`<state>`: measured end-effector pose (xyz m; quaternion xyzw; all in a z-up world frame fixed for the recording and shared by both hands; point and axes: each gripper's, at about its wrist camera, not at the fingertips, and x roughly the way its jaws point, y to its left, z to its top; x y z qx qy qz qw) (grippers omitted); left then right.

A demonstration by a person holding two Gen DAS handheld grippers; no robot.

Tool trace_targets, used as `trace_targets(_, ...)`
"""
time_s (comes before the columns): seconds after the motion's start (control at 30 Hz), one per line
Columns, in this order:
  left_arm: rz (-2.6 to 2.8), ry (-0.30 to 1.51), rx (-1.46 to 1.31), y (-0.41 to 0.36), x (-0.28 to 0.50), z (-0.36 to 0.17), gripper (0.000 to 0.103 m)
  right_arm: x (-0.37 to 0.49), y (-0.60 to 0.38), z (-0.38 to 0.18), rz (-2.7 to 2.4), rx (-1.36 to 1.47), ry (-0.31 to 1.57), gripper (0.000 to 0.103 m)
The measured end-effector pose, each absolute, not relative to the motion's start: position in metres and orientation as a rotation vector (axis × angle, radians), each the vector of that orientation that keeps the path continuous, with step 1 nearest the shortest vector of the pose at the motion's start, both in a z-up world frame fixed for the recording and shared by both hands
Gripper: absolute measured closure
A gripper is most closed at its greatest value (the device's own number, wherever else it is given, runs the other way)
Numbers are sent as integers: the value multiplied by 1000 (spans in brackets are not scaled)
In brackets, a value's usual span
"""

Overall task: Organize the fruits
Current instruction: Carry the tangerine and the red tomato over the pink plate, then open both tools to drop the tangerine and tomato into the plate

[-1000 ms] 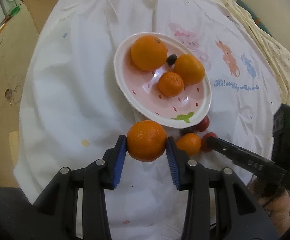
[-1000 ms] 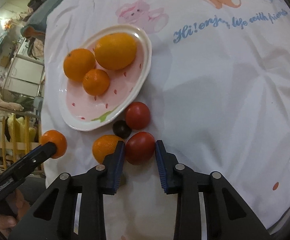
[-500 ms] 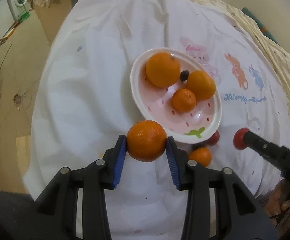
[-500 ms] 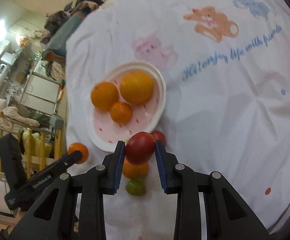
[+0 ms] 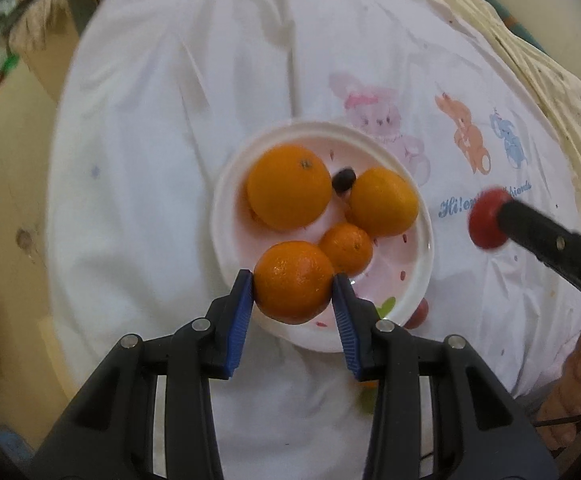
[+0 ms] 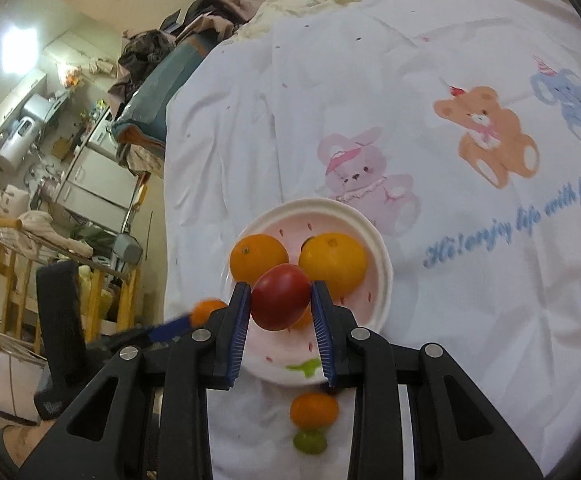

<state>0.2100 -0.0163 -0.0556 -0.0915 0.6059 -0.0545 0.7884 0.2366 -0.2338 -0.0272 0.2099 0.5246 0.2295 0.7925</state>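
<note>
An orange [image 5: 293, 279] is pinched by the left gripper [image 5: 293, 280] above the plate [image 5: 418, 280]; a red tomato [image 6: 281, 296] is clamped by the right gripper [image 6: 281, 298].

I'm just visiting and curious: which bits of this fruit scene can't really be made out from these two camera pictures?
- Red fruit beside the plate: left view, mostly hidden by the rim.
- Orange fruit on the cloth: left view, behind the left gripper's fingers.
- Small dark fruit: too small to identify.
- Tomato in the right gripper: blurred in the left view.
</note>
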Motion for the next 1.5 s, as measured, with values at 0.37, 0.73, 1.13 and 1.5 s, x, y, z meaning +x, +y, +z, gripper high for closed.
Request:
trace_targets(0.37,-108,1303,-229,-13,213,-74,67,267,-204,-68,538,415,1204,70)
trace_targets(0.73,-107,1313,-220,-16,215,-74,66,266,-192,-72,527,363,1210,68)
trace_targets(1.13,-77,1324,-212,-15,214,-75,65,267,-209,-61,490,424,1152,37)
trace_targets(1.5,-90,1297,-193,-25,212,-63,31,261,-222,-53,427,366,1127,37)
